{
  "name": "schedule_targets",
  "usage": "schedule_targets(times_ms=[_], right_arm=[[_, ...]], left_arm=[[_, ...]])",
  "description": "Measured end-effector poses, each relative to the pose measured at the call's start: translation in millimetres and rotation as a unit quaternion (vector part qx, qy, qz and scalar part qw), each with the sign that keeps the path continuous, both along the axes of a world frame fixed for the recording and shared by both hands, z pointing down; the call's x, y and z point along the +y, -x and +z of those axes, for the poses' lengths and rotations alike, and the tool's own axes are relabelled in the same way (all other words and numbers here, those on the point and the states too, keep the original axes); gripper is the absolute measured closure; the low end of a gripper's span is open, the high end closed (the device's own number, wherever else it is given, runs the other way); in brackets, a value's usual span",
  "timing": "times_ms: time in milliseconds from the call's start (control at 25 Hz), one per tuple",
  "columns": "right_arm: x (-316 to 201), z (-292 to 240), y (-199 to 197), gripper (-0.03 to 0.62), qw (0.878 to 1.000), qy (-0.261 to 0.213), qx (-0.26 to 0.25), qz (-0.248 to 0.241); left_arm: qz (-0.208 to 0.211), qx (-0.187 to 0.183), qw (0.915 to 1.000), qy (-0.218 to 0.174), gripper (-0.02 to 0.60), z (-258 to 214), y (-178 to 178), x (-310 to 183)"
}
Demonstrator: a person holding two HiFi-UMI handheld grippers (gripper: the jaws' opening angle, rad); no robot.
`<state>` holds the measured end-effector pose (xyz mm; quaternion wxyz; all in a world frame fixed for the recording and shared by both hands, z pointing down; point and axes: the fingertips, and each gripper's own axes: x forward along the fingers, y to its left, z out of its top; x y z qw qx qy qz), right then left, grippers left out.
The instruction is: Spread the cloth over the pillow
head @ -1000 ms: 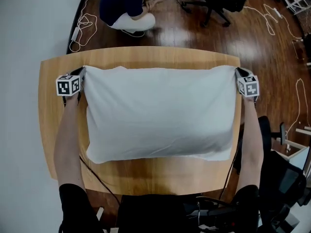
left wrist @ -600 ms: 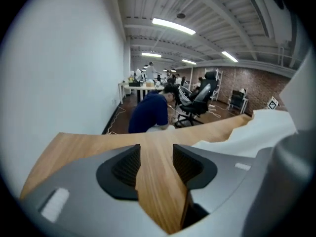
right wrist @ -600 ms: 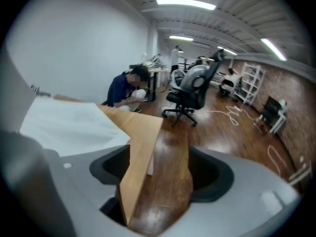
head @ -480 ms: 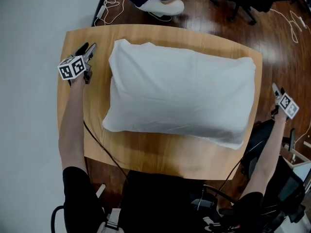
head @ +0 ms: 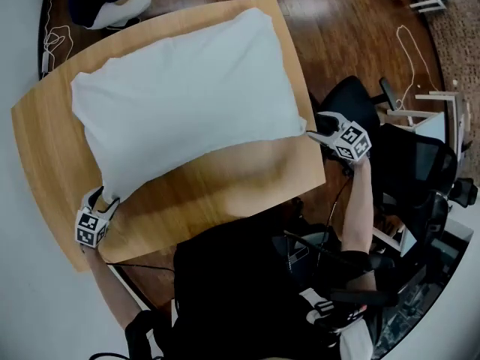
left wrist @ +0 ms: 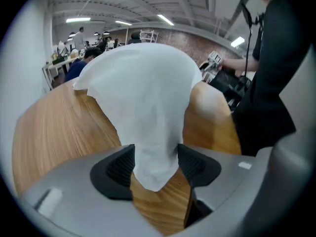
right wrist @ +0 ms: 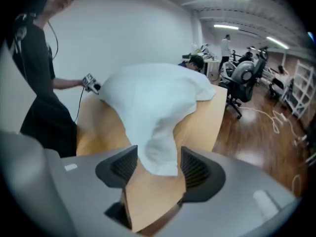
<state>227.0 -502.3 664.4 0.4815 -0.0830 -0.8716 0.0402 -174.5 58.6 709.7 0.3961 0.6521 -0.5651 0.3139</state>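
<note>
Straddling near corners of the cloth (head: pixel 187 96), both spread, left tool (head: pixel 101 200) just widened, right tool (head: pixel 315 125) just narrowed.

Left gripper (left wrist: pixel 155 166) just opening, right gripper (right wrist: pixel 158 166) just closing, fingers (left wrist: pixel 119 168) apart around cloth (left wrist: pixel 148 112)

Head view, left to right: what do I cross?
Left gripper → white cloth → right gripper. The left jaws have just been opening and the right jaws closing slightly. Each pair has a cloth corner between it.
</note>
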Motion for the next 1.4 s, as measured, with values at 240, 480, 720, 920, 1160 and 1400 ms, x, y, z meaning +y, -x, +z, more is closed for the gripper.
schedule_targets(times_ms=[240, 480, 720, 920, 1160, 1400], right_arm=[[34, 63, 2, 0.397, 0.989, -0.077, 0.109, -0.063], [34, -9, -8, 0.582, 0.989, -0.095, 0.114, -0.008], [55, 23, -27, 0.582, 0.99, -0.041, 0.128, 0.04], [52, 73, -31, 0.58, 0.988, -0.046, 0.127, 0.077], [35, 43, -48, 0.367, 0.977, -0.09, 0.097, 0.169], [40, 9, -73, 0.365, 0.959, -0.087, 0.038, 0.267]], left_arm=[[0.017, -0.074, 0.9969, 0.018, 0.486, 29, -5, -17], [0.013, -0.114, 0.9933, -0.017, 0.572, -29, -5, -15], [-0.037, -0.075, 0.9961, -0.028, 0.572, -14, -16, 9], [-0.074, -0.034, 0.9961, -0.034, 0.561, 13, -18, 8], [-0.257, -0.006, 0.9516, -0.168, 0.449, -39, 28, 50], [-0.378, 0.122, 0.7509, -0.527, 0.449, -182, 60, 76]])
